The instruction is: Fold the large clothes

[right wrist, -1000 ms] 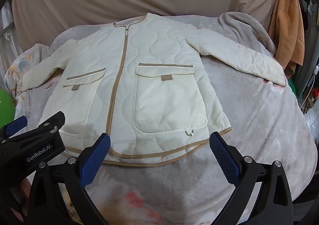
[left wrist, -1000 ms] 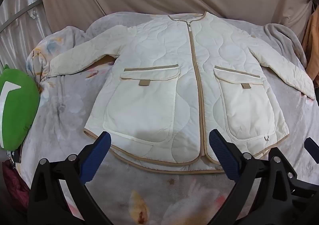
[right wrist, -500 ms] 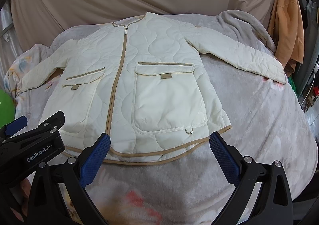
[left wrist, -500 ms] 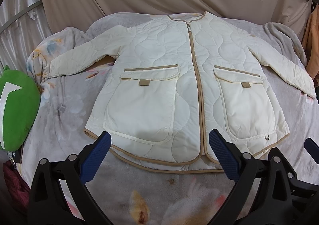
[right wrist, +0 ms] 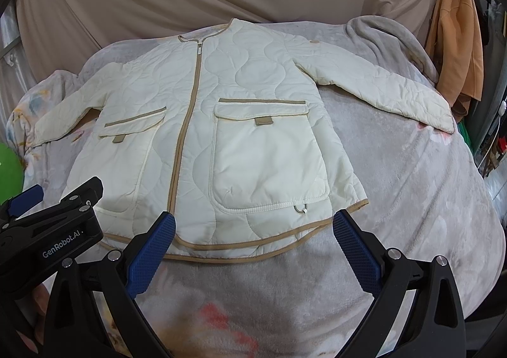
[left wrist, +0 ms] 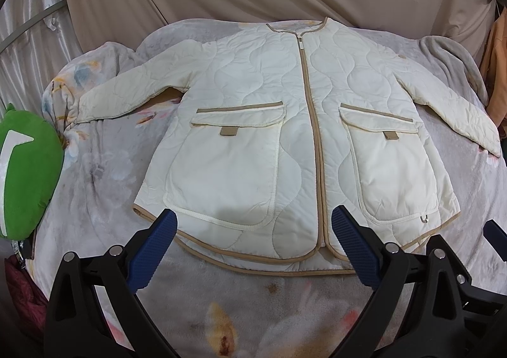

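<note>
Your left tongs (left wrist: 252,247) are spread wide and grip nothing, hovering just short of the near hem of the cream quilted zip-up jacket with tan trim (left wrist: 285,142). Your right tongs (right wrist: 253,250) are equally spread and empty, poised before the hem beside the right pocket; the left tool shows at their lower left. The jacket lies flat, front up and zipped, in the middle of the bed covered by a grey fleece blanket with faded flowers (right wrist: 412,199), collar toward the far edge, both sleeves stretched out toward the side edges. A green cushion (left wrist: 25,168) sits at the bed's left edge; an orange garment (right wrist: 456,41) hangs beyond the far right corner.
</note>
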`<state>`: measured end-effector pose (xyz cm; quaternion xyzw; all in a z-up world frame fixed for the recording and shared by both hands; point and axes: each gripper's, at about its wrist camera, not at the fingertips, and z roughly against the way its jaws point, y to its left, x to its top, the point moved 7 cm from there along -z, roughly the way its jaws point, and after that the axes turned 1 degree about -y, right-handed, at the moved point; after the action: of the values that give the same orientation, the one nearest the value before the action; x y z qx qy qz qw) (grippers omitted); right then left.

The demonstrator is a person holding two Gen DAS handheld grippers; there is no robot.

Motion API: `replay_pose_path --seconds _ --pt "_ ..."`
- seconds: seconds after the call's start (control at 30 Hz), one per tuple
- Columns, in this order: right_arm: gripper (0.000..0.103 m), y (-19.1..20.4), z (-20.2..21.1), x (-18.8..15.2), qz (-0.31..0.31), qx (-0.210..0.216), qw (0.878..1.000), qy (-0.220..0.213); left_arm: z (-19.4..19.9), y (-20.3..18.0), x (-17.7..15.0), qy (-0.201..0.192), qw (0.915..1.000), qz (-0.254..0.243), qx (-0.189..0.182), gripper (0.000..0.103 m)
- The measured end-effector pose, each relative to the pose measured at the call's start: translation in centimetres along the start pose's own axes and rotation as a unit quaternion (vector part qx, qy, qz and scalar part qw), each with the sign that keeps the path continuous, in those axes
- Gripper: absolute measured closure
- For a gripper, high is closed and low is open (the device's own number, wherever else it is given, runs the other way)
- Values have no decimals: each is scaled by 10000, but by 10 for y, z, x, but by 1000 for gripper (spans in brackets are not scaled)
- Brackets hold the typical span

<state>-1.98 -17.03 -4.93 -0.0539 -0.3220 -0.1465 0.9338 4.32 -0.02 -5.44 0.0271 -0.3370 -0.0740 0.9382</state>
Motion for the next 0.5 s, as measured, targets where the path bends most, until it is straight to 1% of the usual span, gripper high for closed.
replay_pose_path --seconds 0.5 --pt "5 0 -2 1 -2 2 10000 8 -2 -1 -1 16 10000 -2 2 8"
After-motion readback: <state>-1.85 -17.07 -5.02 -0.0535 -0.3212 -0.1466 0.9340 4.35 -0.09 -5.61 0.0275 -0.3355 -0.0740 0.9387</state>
